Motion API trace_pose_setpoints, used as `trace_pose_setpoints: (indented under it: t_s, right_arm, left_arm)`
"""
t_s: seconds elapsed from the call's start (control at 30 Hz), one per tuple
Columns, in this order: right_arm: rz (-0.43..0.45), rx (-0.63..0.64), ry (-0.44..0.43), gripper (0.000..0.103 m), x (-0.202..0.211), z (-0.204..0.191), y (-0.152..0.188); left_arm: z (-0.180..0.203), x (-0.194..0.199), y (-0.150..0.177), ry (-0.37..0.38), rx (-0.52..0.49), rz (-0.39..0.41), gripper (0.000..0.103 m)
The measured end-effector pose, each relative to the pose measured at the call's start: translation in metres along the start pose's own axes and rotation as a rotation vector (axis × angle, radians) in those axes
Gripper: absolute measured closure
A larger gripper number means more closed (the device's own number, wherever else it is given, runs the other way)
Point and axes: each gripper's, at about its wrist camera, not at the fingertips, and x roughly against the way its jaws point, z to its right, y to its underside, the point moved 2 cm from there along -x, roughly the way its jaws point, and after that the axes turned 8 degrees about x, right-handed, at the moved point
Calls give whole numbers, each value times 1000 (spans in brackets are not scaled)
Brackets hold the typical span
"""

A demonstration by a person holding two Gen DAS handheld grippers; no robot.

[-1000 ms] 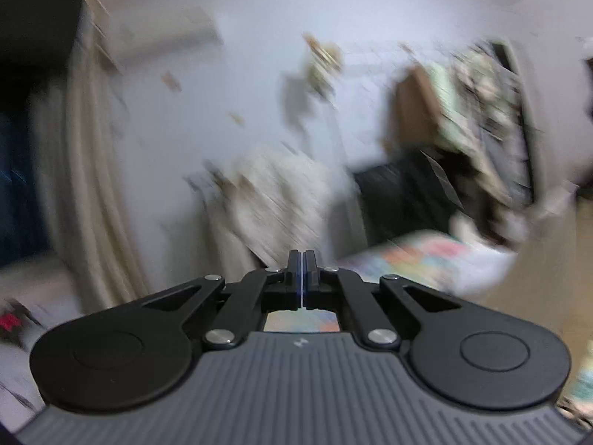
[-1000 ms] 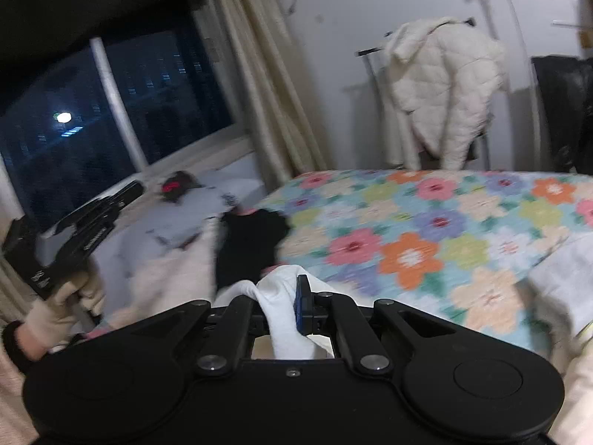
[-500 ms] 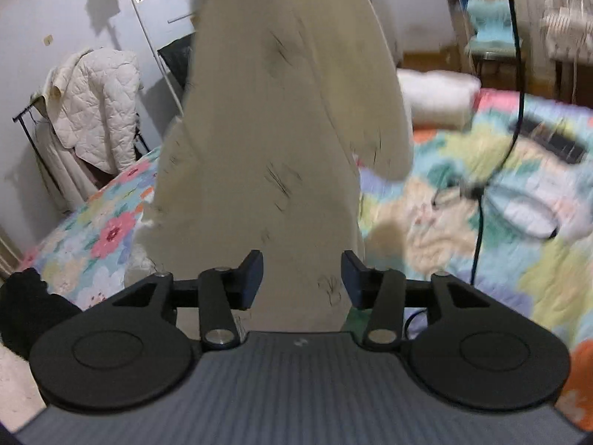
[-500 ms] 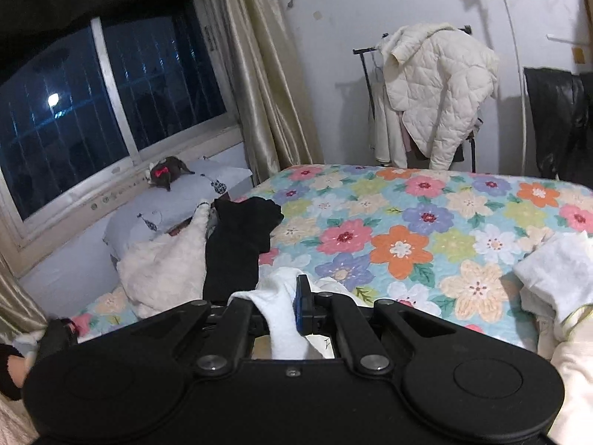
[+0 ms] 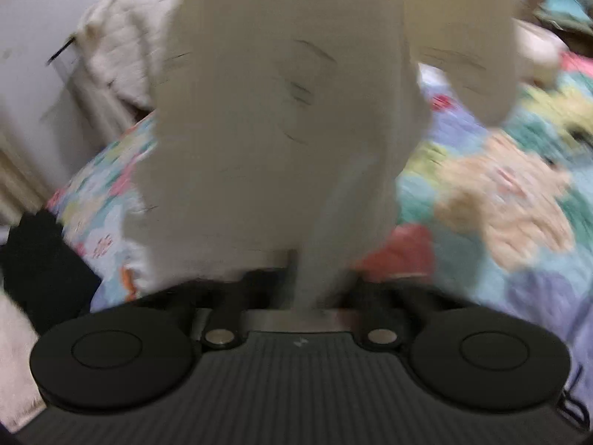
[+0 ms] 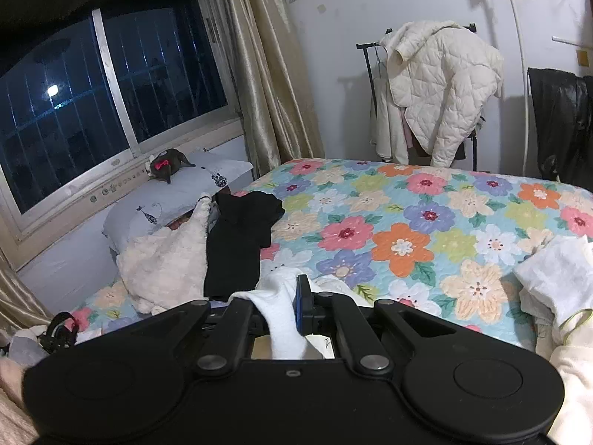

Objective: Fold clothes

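Our left gripper [image 5: 296, 278] just snapped closed on the cream garment [image 5: 281, 111] hanging over the floral bedspread [image 6: 426, 222]. Right gripper [image 6: 292, 307] pinches white cloth [image 6: 285, 315] near the bed's edge; plenty of open quilt beyond.

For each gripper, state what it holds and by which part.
Both hold the cream garment: left gripper pinches a lower fold; right gripper an edge fold, exact part unclear.

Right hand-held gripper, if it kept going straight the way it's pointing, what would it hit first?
The right hand-held gripper, shut on white cloth, points down over the floral quilted bedspread. It would probably meet the bare quilt first, just right of the black garment; depth is uncertain.
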Motion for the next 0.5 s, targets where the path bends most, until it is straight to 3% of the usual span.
trace_pose_setpoints:
  t_s: [0.13,0.2,0.4,0.5]
  right_arm:
    - [4,-4,-15,99,10,2,3]
    - [21,-2,-37,99,20,1,2]
    - [100,-6,-154,99,64,-21,-4]
    - [139,-11,-215,99,89,-36,-10]
  left_arm:
    - [-60,55,-31,-162,116,185,102]
    - [-90,105,-47,-256,151,300,102]
    - [-155,260,-82,-395,297,567,102]
    - [-162,331,-96,-462,266,673,102]
